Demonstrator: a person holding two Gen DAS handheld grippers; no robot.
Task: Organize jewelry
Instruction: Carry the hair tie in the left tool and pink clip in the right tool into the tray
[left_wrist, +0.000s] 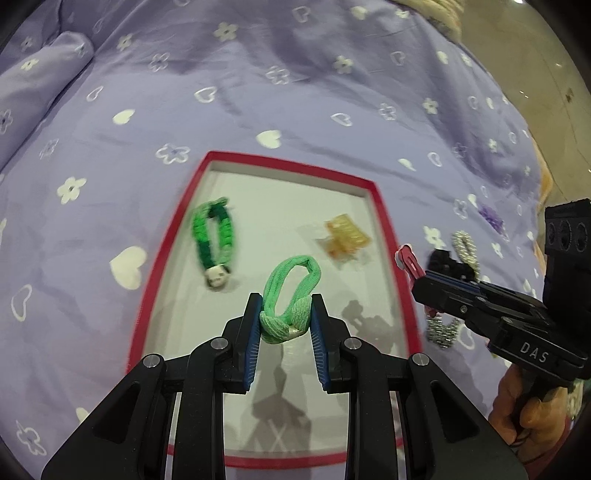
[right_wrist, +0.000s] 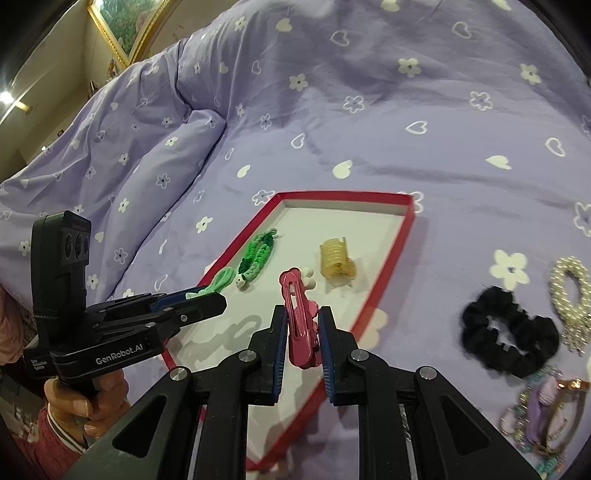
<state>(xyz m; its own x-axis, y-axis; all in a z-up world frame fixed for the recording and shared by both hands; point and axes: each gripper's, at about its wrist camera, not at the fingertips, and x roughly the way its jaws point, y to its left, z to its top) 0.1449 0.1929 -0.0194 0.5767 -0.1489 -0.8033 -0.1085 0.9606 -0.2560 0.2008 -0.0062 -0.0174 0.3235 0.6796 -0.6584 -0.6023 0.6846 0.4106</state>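
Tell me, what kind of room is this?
Probably a bedroom. Everything sits on a bed: a lilac duvet printed with white hearts and flowers, bunched into a fold. A gold-framed picture hangs on the wall behind, and a red-rimmed tray holds hair accessories.

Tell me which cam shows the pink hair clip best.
Right wrist view: the pink hair clip fills the centre, sharp, pinched in the right hand-held gripper above the red-rimmed tray. Left wrist view shows only its tip at the frame's right, mostly hidden by that hand-held gripper.
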